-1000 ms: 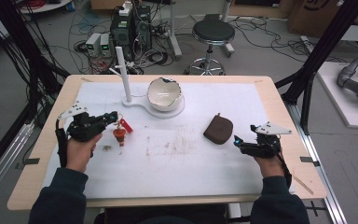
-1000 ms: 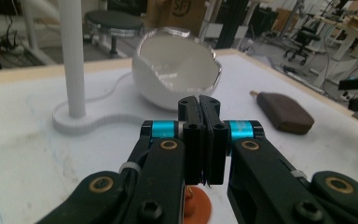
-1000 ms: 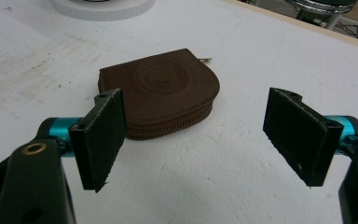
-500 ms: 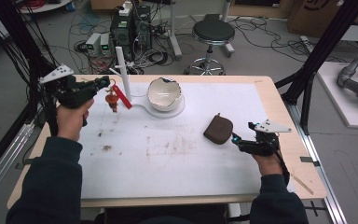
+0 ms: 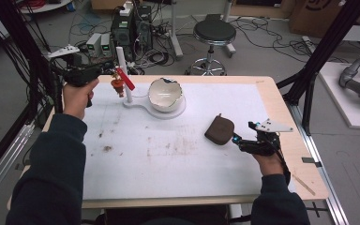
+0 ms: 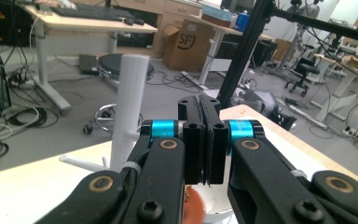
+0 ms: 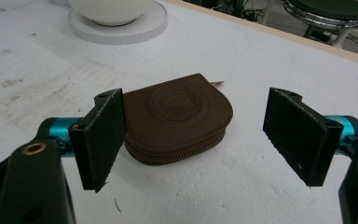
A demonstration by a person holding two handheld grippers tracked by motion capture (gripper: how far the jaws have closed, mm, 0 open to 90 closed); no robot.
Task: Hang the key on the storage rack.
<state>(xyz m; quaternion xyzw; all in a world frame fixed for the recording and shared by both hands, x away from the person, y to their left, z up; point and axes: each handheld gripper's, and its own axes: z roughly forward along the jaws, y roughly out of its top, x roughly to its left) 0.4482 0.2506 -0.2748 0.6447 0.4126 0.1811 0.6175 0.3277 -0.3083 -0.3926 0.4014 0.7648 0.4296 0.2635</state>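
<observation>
Your left gripper (image 5: 107, 75), upper left, jaws clamped on a red charm (image 5: 120, 82) beside the post (image 5: 123, 70); a bump could drop it. Right gripper (image 5: 242, 140) jaws wide by the pouch (image 5: 219, 130).

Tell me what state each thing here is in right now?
Left gripper: shut on the red charm.
Red charm: lifted, beside the white post.
Right gripper: open, facing the pouch.
Brown pouch: zipped, flat on the table.
White bowl: upright on its stand.

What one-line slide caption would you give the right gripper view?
Open claw poised before a brown zipped pouch lying on the white table, white bowl's round base behind.
</observation>
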